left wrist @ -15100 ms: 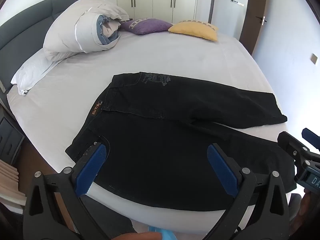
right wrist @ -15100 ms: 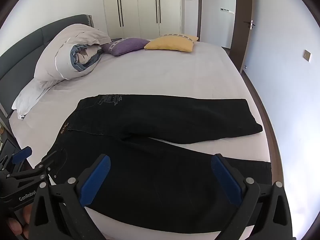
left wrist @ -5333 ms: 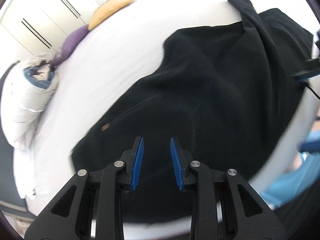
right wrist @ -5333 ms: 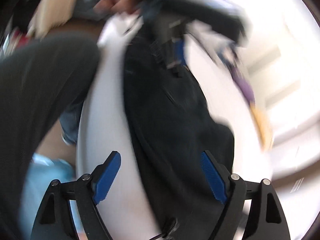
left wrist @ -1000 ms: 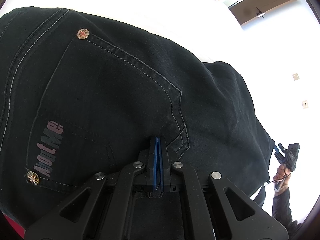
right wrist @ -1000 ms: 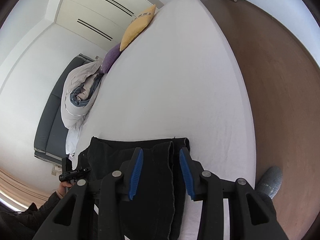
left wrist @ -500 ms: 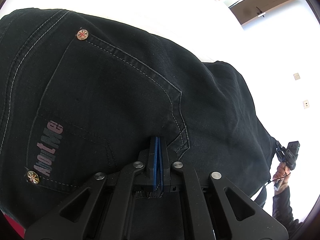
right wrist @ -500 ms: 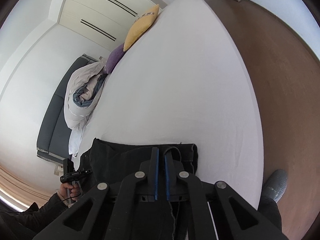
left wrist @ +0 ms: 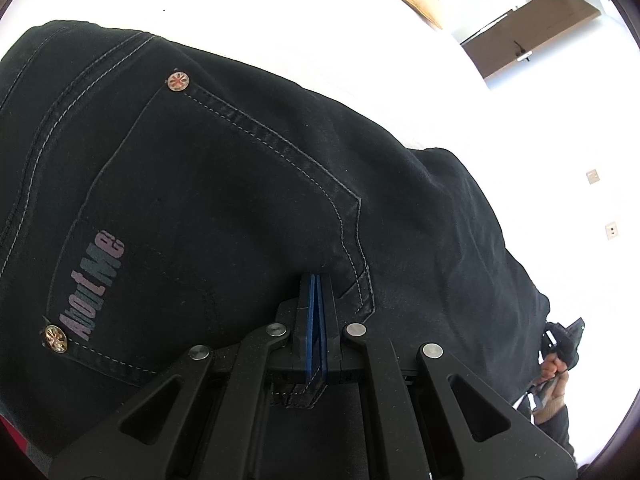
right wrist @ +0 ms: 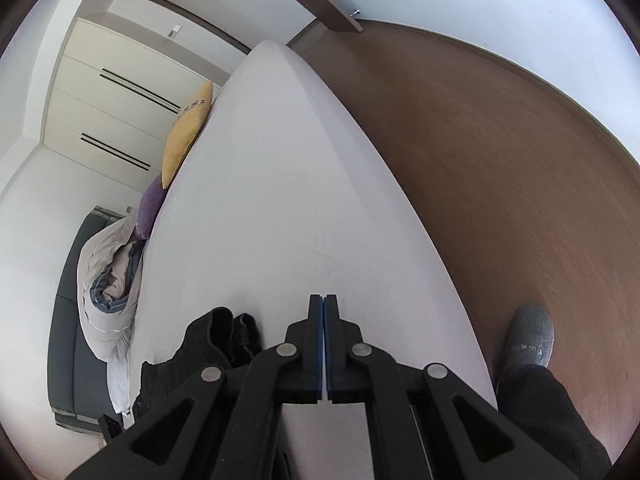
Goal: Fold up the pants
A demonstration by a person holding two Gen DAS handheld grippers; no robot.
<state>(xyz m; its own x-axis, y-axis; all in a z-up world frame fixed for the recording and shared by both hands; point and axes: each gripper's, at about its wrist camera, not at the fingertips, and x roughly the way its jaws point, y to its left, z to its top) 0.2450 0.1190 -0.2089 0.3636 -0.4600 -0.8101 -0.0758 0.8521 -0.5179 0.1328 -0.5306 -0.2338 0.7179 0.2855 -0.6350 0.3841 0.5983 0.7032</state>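
Closest to us in the left wrist view, our left claw [left wrist: 316,280] is clamped on the black pants [left wrist: 240,180], with a stitched fold of cloth caught between the blue pads. The back pocket spreads away toward 10 o'clock, with a rivet [left wrist: 178,81] at its far corner and lettering [left wrist: 94,284] at 9 o'clock. In the right wrist view our right claw [right wrist: 323,300] has its pads pressed together. The pants bunch up just beside it at 8 o'clock, and we cannot tell whether any cloth is pinched. A socked foot [right wrist: 528,336] stands on the floor [right wrist: 500,160] at 4 o'clock. The white bed [right wrist: 280,200] runs on toward 12, with a rolled duvet [right wrist: 108,280], a purple cushion [right wrist: 152,208] and a yellow cushion [right wrist: 188,136] along its far edge.
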